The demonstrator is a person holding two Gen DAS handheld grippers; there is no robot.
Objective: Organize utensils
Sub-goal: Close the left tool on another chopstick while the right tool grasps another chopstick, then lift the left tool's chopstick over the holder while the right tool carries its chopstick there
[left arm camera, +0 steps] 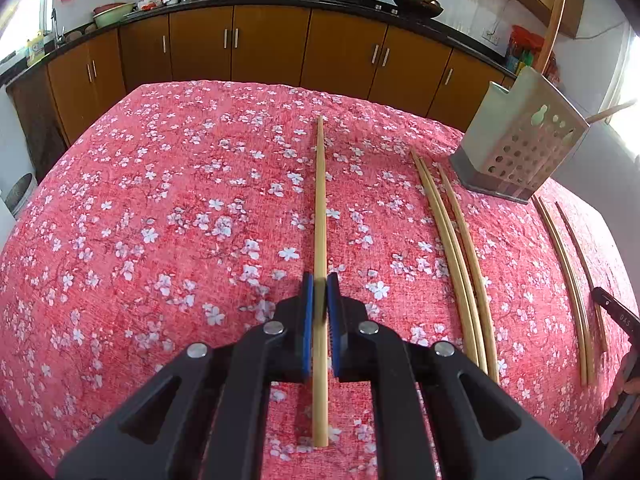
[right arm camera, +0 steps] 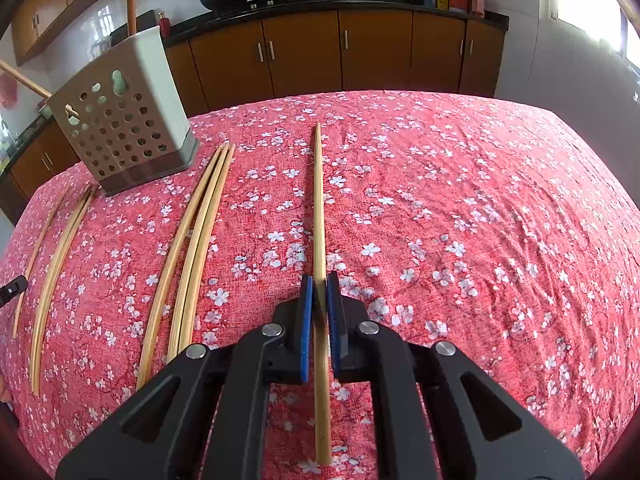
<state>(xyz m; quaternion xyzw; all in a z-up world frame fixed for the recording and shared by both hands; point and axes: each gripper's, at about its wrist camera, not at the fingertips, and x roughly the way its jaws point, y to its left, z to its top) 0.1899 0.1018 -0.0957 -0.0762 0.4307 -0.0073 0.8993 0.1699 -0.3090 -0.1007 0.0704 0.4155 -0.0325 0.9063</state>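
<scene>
My left gripper [left arm camera: 320, 280] is shut on a long bamboo chopstick [left arm camera: 320, 200] that points away over the red floral tablecloth. My right gripper [right arm camera: 320, 280] is shut on another bamboo chopstick [right arm camera: 319, 208] in the same way. Several loose chopsticks [left arm camera: 452, 240] lie on the cloth between the two grippers; they also show in the right wrist view [right arm camera: 192, 240]. A perforated beige utensil holder [left arm camera: 520, 144] stands at the far side and also shows in the right wrist view [right arm camera: 120, 116]. Long wooden handles stick out of it.
More chopsticks [left arm camera: 568, 276] lie beyond the holder in the left view and at the left of the right view [right arm camera: 56, 260]. The table [right arm camera: 480, 200] is covered with a wrinkled cloth. Brown kitchen cabinets [left arm camera: 264, 48] and a counter with woks stand behind.
</scene>
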